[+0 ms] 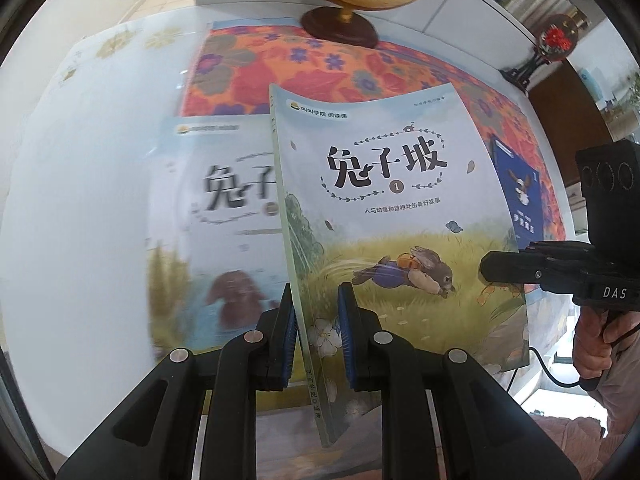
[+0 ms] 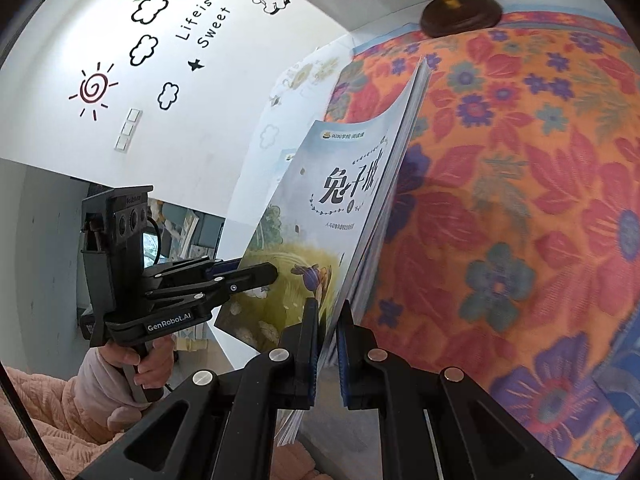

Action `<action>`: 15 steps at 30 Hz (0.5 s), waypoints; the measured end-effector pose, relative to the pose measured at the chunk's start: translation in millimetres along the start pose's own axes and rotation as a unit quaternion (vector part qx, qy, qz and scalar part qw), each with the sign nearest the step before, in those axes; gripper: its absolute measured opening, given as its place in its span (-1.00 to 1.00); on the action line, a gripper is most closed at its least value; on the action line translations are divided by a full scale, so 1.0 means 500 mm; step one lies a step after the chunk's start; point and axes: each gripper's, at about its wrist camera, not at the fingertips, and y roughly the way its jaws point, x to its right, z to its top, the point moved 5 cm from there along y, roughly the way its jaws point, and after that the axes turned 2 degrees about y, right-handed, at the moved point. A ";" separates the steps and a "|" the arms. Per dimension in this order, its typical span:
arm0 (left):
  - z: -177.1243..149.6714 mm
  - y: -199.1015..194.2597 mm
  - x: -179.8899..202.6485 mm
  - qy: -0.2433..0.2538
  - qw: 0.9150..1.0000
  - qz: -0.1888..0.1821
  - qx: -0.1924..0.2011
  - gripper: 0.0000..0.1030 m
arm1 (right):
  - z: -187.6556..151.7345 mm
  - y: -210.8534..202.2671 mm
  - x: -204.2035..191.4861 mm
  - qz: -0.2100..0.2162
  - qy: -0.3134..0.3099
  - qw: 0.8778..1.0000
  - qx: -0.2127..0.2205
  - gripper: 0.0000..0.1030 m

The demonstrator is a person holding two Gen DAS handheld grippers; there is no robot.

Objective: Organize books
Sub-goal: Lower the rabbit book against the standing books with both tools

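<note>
A picture book (image 1: 384,208) with a running rabbit on its pale cover is held up off the table by both grippers. My left gripper (image 1: 316,332) is shut on its spine edge near the bottom. My right gripper (image 1: 490,267) reaches in from the right and clamps the opposite edge. In the right wrist view the same book (image 2: 340,208) stands tilted, with my right gripper (image 2: 328,344) shut on its page edge and my left gripper (image 2: 262,274) pinching the far side. A second, similar book (image 1: 216,216) lies flat underneath. A dark blue book (image 1: 520,196) lies to the right.
A floral orange cloth (image 2: 520,200) covers part of the white table (image 1: 80,160). A globe on a dark wooden base (image 1: 340,28) stands at the far edge. A red flower ornament (image 1: 558,38) sits at the far right. A person's hand (image 2: 152,364) grips the left handle.
</note>
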 end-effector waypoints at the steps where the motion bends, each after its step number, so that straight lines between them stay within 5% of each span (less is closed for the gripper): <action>1: -0.002 -0.002 -0.009 -0.001 1.000 0.002 0.000 -0.68 | 0.002 0.005 -0.004 0.000 -0.002 1.000 -0.002 -0.85; 15: -0.022 -0.015 -0.114 -0.048 0.999 0.005 0.008 -0.67 | 0.029 0.091 -0.040 0.009 -0.002 1.000 -0.020 -0.84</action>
